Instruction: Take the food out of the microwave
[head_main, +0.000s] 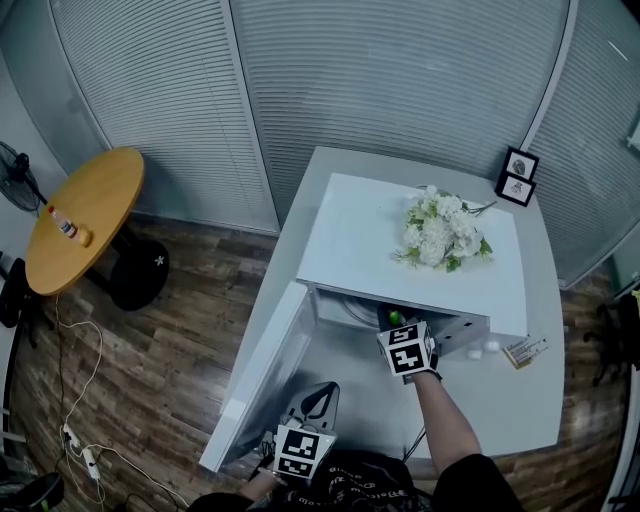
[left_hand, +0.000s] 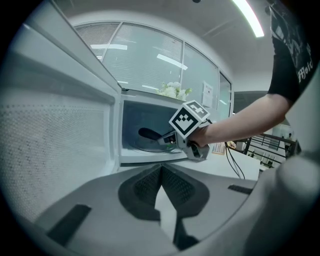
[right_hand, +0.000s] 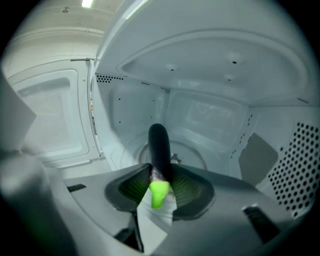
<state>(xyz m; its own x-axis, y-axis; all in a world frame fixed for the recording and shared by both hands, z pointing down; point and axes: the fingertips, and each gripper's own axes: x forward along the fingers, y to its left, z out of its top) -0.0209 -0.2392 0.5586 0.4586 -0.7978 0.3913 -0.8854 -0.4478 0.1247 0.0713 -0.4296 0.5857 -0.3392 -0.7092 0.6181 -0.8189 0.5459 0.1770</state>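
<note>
A white microwave (head_main: 400, 255) stands on a grey table (head_main: 500, 400) with its door (head_main: 262, 385) swung open to the left. My right gripper (right_hand: 161, 174) reaches into the cavity and is shut on a dark eggplant (right_hand: 159, 147) near its green stem end (right_hand: 158, 193). The eggplant points away over the glass turntable (right_hand: 196, 156), lifted off it. From the left gripper view the eggplant (left_hand: 149, 134) sticks out of the right gripper (left_hand: 169, 141) inside the oven. My left gripper (head_main: 318, 402) waits in front of the door, jaws shut, holding nothing.
White flowers (head_main: 440, 232) lie on the microwave's top. Two picture frames (head_main: 519, 176) stand at the table's back right and a card (head_main: 526, 350) lies beside the oven. A round wooden table (head_main: 85, 215) and a floor cable (head_main: 80, 400) are at left.
</note>
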